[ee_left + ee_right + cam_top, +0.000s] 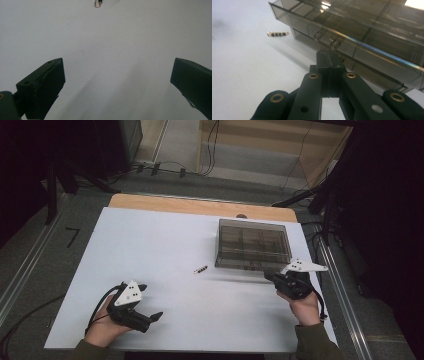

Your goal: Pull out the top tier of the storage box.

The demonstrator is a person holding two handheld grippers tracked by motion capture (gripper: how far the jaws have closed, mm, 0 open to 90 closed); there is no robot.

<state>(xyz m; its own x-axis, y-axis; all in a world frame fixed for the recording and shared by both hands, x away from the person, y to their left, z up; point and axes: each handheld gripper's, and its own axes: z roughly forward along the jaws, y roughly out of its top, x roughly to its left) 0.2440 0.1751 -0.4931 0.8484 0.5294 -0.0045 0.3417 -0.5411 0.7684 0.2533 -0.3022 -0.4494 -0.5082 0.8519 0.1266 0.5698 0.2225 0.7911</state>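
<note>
White table (165, 245) mostly bare; right claw (329, 58) closed, empty, at organizer box (362, 37) front edge; left claw (117, 82) wide open, empty.

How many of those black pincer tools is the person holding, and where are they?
2. The left gripper is near the table's front left, jaws apart. The right gripper is at the front edge of the smoky plastic box, jaws shut at its latch.

Glossy smoked clear-plastic box (253, 244), matt white table (150, 250) with wooden edge, matt black gripper (329, 60)
</note>
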